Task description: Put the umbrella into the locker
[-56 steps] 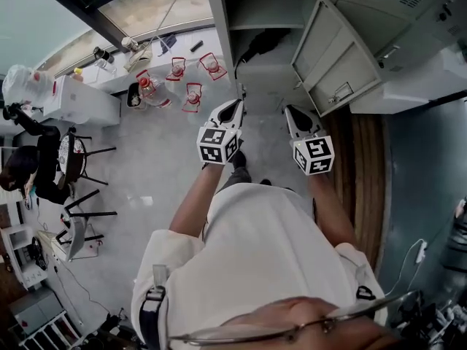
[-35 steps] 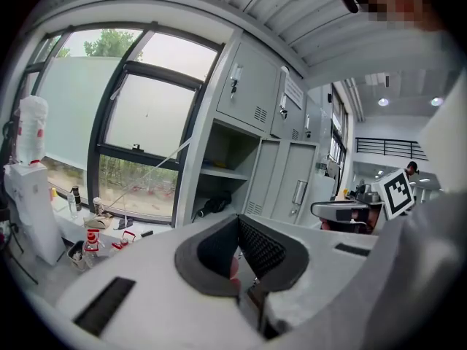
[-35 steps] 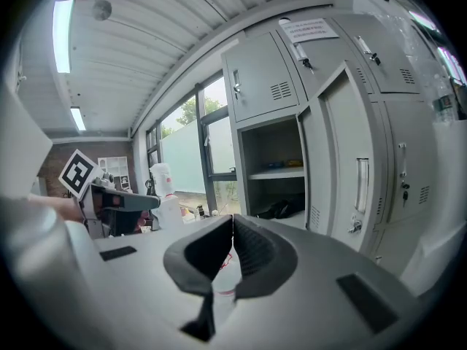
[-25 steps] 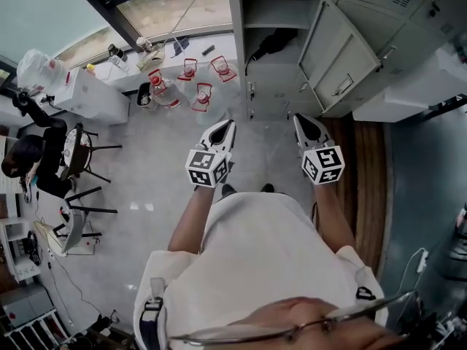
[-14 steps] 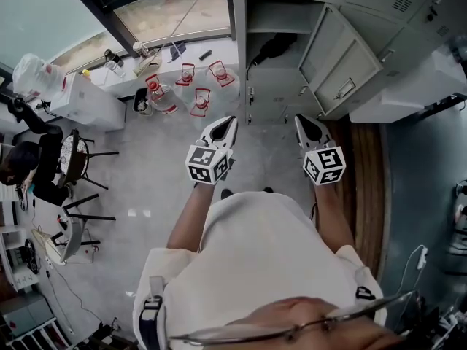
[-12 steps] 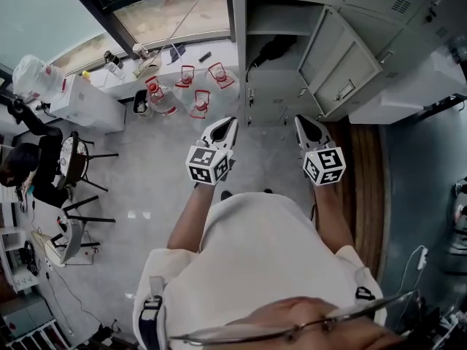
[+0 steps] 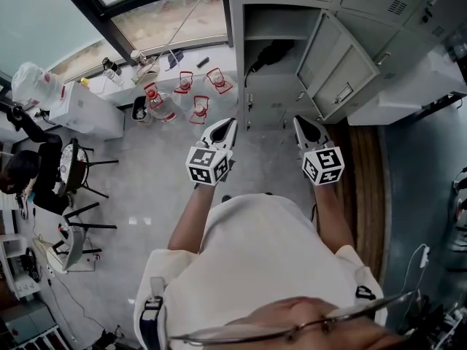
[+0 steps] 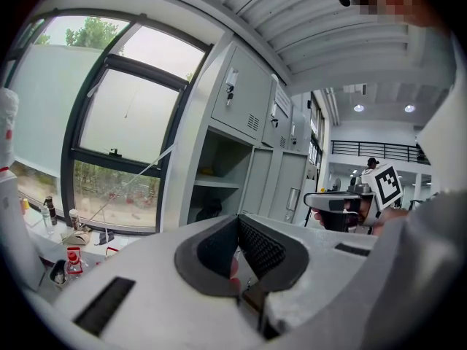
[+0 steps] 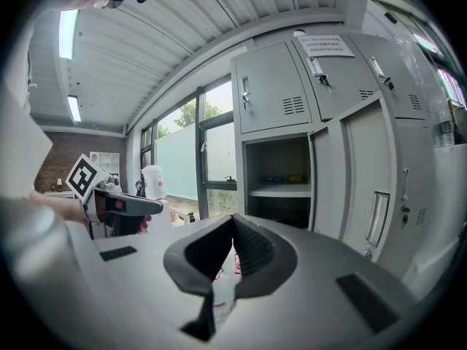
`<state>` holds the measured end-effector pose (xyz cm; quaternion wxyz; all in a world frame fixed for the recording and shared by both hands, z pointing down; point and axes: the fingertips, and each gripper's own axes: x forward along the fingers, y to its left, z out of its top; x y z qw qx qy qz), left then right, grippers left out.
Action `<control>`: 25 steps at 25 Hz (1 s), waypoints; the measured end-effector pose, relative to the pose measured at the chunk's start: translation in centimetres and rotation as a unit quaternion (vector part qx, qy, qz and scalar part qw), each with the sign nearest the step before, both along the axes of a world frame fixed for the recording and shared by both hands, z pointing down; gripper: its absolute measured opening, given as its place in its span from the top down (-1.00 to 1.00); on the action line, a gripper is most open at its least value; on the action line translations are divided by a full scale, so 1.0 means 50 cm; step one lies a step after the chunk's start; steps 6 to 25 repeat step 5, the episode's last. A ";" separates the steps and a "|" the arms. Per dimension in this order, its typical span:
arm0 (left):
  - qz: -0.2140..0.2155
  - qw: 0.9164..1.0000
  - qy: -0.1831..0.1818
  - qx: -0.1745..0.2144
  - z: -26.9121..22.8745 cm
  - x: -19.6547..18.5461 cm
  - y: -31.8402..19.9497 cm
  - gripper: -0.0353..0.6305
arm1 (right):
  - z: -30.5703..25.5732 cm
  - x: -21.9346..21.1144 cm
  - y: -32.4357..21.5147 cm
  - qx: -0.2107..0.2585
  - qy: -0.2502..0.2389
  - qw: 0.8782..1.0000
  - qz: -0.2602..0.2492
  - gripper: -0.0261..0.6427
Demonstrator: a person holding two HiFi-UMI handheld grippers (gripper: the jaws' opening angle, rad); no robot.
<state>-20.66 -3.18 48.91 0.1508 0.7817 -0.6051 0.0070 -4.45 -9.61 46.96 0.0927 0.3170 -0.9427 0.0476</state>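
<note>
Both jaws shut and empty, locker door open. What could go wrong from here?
1. The umbrella lies near the compartment's front with a thin dark part drooping from it; closing the locker door may pinch it.
2. The right gripper looks close to that door's lower edge and might bump it.

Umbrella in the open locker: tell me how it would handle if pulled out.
The umbrella looks folded into a dark, soft bundle, so it would likely give under jaws and weigh little. A thin strap seems to trail toward the front edge of the locker and might snag.
</note>
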 end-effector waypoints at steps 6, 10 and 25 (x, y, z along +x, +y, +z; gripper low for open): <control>-0.002 1.000 0.000 0.000 0.000 -0.008 -0.009 0.88 | 0.002 -0.004 -0.009 -0.001 -0.001 1.000 0.002 0.90; -0.002 1.000 0.000 0.000 0.000 -0.008 -0.009 0.88 | 0.002 -0.004 -0.009 -0.001 -0.001 1.000 0.002 0.90; -0.002 1.000 0.000 0.000 0.000 -0.008 -0.009 0.88 | 0.002 -0.004 -0.009 -0.001 -0.001 1.000 0.002 0.90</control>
